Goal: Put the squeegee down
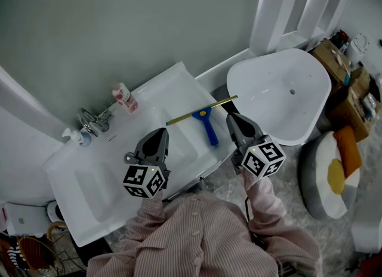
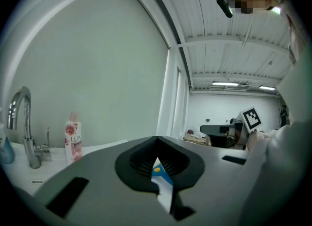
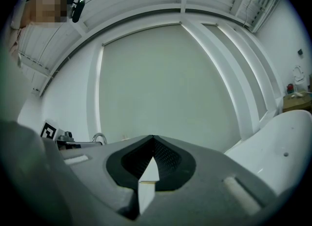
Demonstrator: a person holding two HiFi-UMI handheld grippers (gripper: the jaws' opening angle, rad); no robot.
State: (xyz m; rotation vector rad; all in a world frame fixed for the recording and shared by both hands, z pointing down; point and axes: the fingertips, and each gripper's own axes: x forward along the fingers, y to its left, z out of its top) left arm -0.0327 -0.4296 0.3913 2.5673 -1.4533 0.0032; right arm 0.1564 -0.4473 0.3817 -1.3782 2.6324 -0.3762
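One white tub (image 1: 280, 91), one sink counter (image 1: 89, 180), one left gripper (image 1: 161, 134) and one right gripper (image 1: 233, 117), jaws of both closed together on nothing; one blue squeegee (image 1: 206, 125) flat on the counter between them; one faucet (image 1: 89, 120); one pink bottle (image 1: 124, 98).

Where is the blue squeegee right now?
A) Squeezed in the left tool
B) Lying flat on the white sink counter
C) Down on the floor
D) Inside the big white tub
B: the squeegee lies flat on the white sink counter, with its blue handle pointing toward the person.
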